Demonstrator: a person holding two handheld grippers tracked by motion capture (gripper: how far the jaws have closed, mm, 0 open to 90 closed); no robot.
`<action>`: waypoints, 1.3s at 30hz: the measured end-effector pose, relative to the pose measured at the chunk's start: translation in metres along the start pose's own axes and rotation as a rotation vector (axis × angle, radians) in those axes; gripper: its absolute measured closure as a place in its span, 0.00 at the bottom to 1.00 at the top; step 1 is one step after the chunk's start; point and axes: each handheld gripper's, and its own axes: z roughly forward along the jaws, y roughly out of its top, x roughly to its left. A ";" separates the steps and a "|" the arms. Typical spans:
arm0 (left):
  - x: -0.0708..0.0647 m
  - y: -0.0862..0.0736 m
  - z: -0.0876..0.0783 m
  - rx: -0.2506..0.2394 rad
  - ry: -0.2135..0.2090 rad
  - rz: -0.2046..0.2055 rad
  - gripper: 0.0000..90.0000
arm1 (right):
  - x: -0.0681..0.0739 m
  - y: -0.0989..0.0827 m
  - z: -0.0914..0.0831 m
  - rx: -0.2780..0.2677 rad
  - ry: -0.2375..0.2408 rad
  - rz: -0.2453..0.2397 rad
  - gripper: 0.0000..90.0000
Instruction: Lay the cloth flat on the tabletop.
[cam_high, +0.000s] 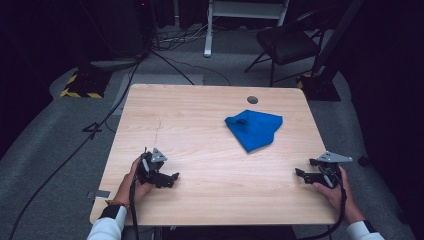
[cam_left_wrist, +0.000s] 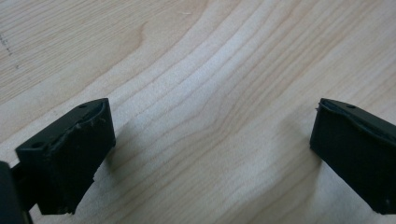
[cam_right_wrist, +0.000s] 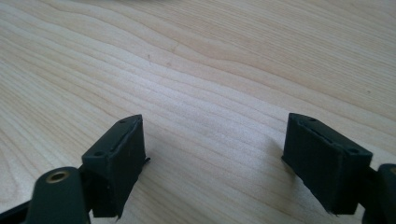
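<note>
One blue cloth (cam_high: 254, 129), one wooden table (cam_high: 200, 135), two grippers, left gripper (cam_high: 167, 178), right gripper (cam_high: 303, 167), one chair (cam_high: 285, 42)

light: table (cam_high: 200, 130) bright, surroundings dark | shadows: soft beneath jaws | focus: gripper views slightly soft

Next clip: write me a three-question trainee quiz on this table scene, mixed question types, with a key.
1. True or false: the blue cloth lies flat and fully spread out.
2. Which gripper is nearer the cloth: A) left gripper B) right gripper?
3. What lies between the jaws of each gripper?

Key:
1. False; it is crumpled and folded over.
2. B.
3. Nothing but bare table; both grippers are open.
</note>
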 end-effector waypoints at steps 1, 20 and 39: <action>0.001 -0.001 -0.001 0.003 -0.002 0.008 0.01 | 0.000 0.000 0.000 0.001 0.001 -0.001 0.23; 0.002 -0.007 -0.006 0.000 -0.026 0.032 0.00 | 0.010 0.061 0.026 -0.067 0.044 -0.081 0.38; 0.002 -0.006 -0.005 0.006 -0.038 0.042 0.00 | 0.101 0.124 0.096 -0.072 0.190 -0.237 0.46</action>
